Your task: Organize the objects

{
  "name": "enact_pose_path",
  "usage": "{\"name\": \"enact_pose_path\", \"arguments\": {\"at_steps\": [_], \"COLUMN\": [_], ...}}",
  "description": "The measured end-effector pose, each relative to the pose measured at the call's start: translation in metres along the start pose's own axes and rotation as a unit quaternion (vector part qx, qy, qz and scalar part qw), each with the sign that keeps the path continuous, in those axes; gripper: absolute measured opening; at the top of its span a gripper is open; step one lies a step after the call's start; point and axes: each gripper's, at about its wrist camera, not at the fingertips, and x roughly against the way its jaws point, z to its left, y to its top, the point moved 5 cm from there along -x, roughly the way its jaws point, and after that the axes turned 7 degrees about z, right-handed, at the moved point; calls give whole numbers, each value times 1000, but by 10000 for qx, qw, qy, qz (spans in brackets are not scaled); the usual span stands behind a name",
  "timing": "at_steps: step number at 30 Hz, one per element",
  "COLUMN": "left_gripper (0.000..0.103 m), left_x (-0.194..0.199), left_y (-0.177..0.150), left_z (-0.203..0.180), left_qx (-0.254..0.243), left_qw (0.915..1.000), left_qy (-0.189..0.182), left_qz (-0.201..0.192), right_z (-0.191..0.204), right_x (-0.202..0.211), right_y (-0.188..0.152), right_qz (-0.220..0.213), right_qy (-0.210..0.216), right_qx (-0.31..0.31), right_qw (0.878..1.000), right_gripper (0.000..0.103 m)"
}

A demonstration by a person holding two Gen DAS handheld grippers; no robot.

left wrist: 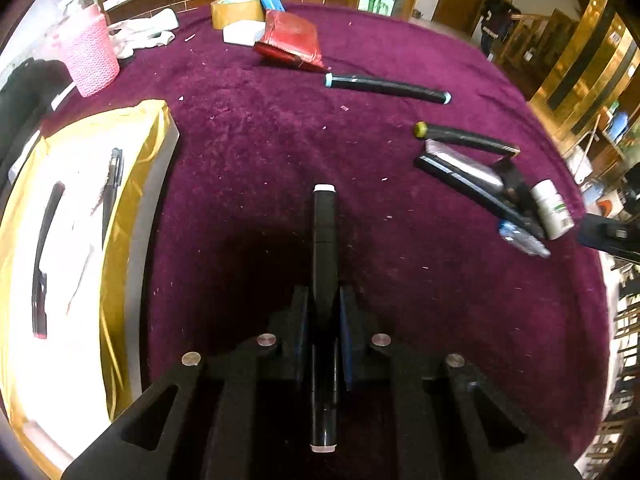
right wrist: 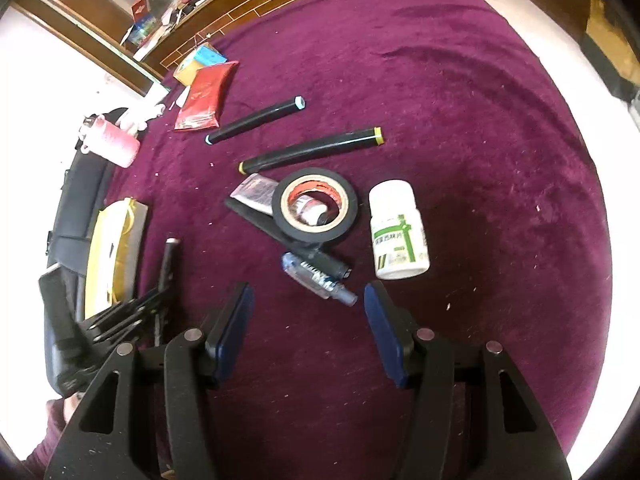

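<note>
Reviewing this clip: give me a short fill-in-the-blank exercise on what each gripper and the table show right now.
1. The left gripper is shut on a black ____.
2. The right gripper has its jaws ____, with nothing between them.
3. The white pill bottle stands to the right of a roll of black ____.
4. The table is covered by a cloth of ____ colour.

Missing words: marker; open; tape; purple

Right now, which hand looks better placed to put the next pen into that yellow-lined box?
Probably the left. The left gripper is already shut on a black marker, and the yellow-lined box lies just beside it. The right gripper is open and empty, over the tape roll clutter.
</note>
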Motion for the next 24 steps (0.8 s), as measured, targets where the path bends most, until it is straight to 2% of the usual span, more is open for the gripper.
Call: {"name": "enact_pose_path", "arguments": {"at_steps": [5,10,13,17,20,24], "left_gripper": [11,11,11,11,11,11], "left_x": [36,63,75,84,92,98], "left_y": [-9,-12,-22,-36,-45,-57], "left_z": [-5,-3,5,16,27,40], "left_qx": [218,514,735,935,1092,1337], "left_qw": [9982,9934,9890,9864,9845,9818], "left_qy": [-475,-874,-1127,-1173,-1132,-1037], "left_qz": [-305,-530,-608,-671,-780,-858], "right_z": [8,34,58,97,99,101], "right_x": [-5,-21,-31,-59,-86,-95], "right_y": [8,23,28,27,31,36], "right_qz": [-57,-119,-70,281,497,455], "right_qy": [-249,-754,-746,-746,-1153,-1688], "right_qx": [317,966,1327,2071,2266,2557], "right_qw": [9992,9924,9883,9751,9659,9508], "right_gripper": [57,57,57,56,58,57]}}
